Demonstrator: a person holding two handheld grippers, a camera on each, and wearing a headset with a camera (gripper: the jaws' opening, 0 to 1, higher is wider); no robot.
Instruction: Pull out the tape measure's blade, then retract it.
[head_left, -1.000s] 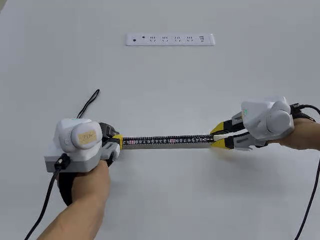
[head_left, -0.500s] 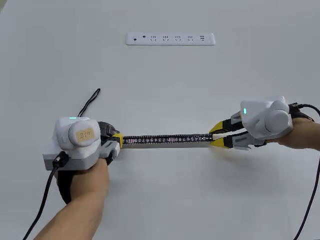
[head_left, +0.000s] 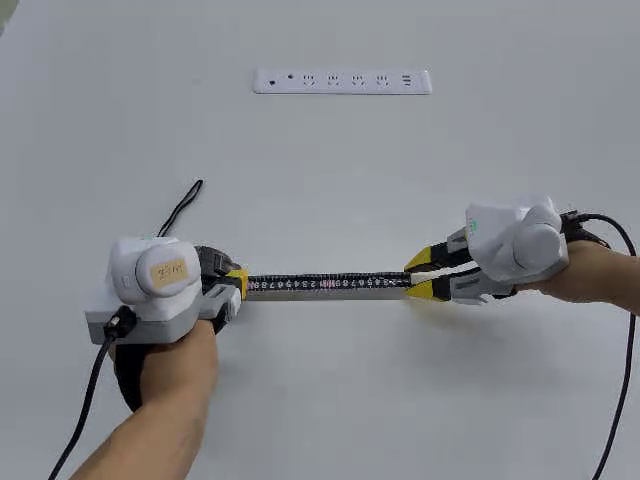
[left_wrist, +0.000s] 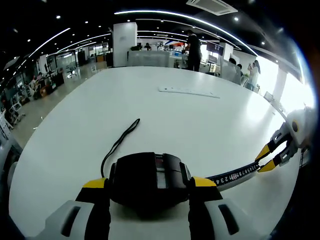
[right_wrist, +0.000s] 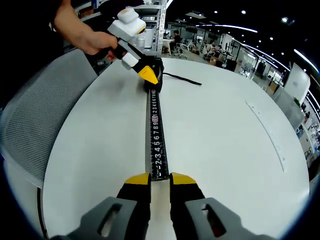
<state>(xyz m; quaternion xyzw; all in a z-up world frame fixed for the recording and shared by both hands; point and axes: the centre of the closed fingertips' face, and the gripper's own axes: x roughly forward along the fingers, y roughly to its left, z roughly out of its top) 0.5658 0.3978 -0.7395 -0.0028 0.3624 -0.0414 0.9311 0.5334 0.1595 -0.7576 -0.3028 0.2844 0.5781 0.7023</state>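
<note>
Two grippers share one line: the left gripper (head_left: 232, 288) clamps the black plastic tape-measure case (left_wrist: 150, 175) on the white counter (head_left: 330, 180), while the right gripper (head_left: 418, 278) pinches the tip of its dark numbered steel blade (head_left: 325, 284). Retracting likely means the right gripper travelling along that axis toward the case.

White table (head_left: 330, 180), ceiling light strips (left_wrist: 140, 10)

A plain white table (head_left: 320, 400) carried everything. A white power strip (head_left: 342, 80) lay flat near its far side, well apart from the rest. Nearer, a black tape measure (head_left: 211, 260) sat on the surface. Its blade (head_left: 325, 284) stretched level along the tabletop, and its thin black strap (head_left: 180, 208) lay loose, pointing toward the far side.
</note>
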